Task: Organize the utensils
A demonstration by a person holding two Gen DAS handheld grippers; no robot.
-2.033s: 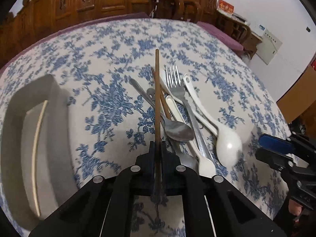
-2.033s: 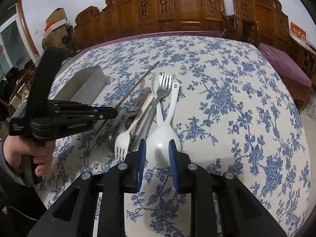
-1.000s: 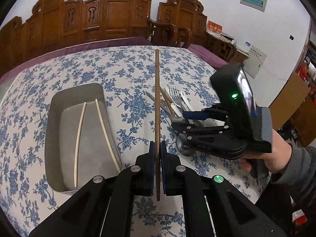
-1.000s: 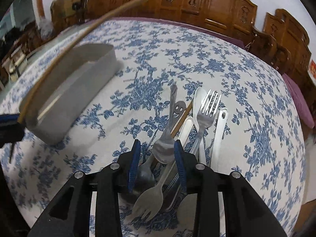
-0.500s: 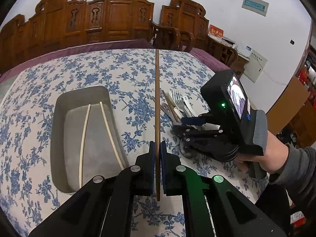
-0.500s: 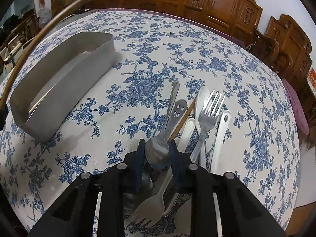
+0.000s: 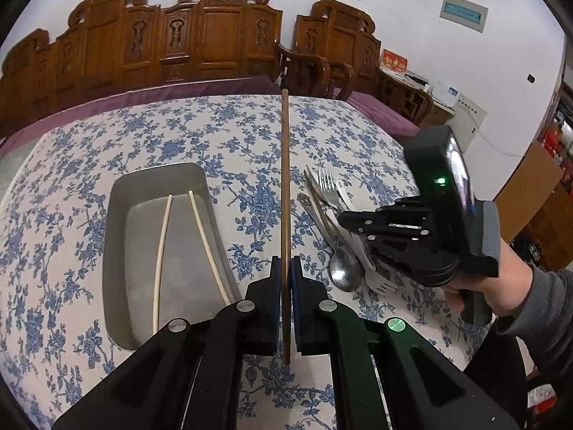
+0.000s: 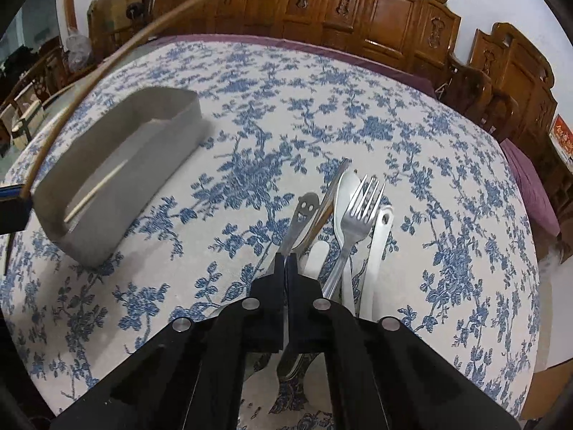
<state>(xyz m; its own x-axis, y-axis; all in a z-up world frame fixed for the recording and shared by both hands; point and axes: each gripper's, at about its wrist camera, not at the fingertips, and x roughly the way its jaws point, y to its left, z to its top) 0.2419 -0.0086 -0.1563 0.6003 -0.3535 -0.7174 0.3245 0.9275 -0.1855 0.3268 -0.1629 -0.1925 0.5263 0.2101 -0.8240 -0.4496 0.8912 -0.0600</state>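
My left gripper (image 7: 285, 268) is clamped on a brown chopstick (image 7: 285, 186) that sticks straight ahead of it, above the bench (image 7: 232, 136). The metal tray (image 7: 118, 236), holding two pale chopsticks (image 7: 163, 247), lies just left of that gripper. My right gripper (image 8: 285, 263) has pinched tight on the handle of the smiley-face spoon (image 8: 302, 215) in the utensil pile, with the steel fork (image 8: 358, 215) just to its right. I'd lift the spoon straight up so its neighbours stay put, then swing the chopstick left and lay it lengthwise beside the pair.
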